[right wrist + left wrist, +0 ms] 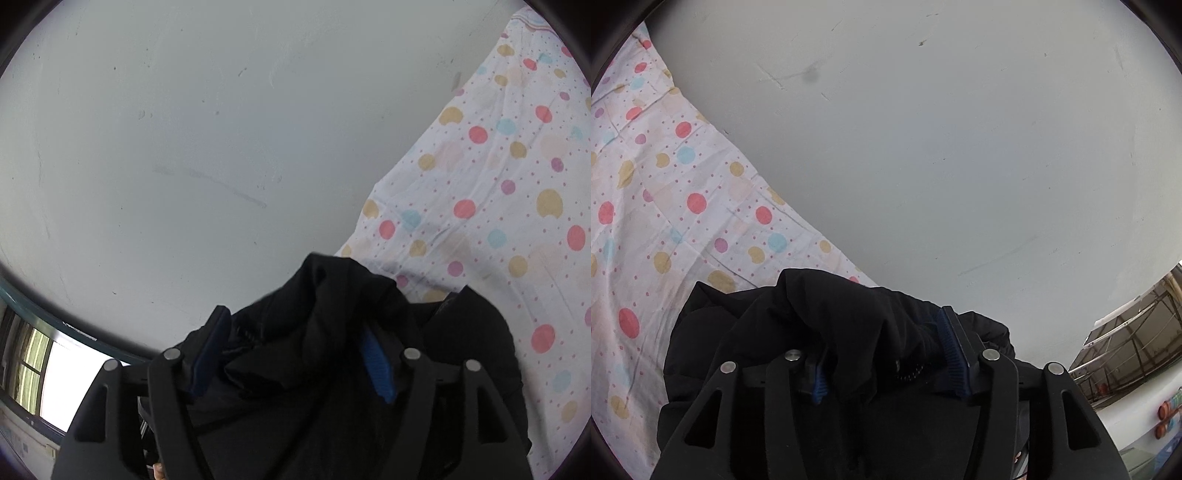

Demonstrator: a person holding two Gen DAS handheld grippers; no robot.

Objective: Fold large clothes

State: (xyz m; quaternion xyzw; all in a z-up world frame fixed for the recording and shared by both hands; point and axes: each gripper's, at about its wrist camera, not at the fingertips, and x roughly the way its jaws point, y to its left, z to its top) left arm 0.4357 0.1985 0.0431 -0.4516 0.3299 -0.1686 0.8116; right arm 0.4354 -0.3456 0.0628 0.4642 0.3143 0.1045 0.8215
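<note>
Ahead of both claws stands a pale grey wall [923,147], scuffed, filling most of each view. Below it lies a spotted sheet [665,206]: to the left of the left claw, to the right of the right claw, so the two claws seem to sit side by side over the bed and point at the wall.

The black coat [820,325] is lifted off the sheet, bunched between the fingers of each claw and hanging down under them; in the right view the coat [332,314] heaps up over the pads. The left claw [886,365] grips a thick wad of coat between its blue pads [951,347], jaws held fairly wide by the bulk. The right claw [295,365] likewise clamps a fold of coat, blue pads [376,365] pressed on each side.

This looks like the carry-over stage of a fold. To do it well, I judge both claws should stay level and apart enough to keep the held edge taut, travel together, then lower until the edge lies flat on the sheet before letting go; thick slippery cloth may slide out if either grip loosens early
</note>
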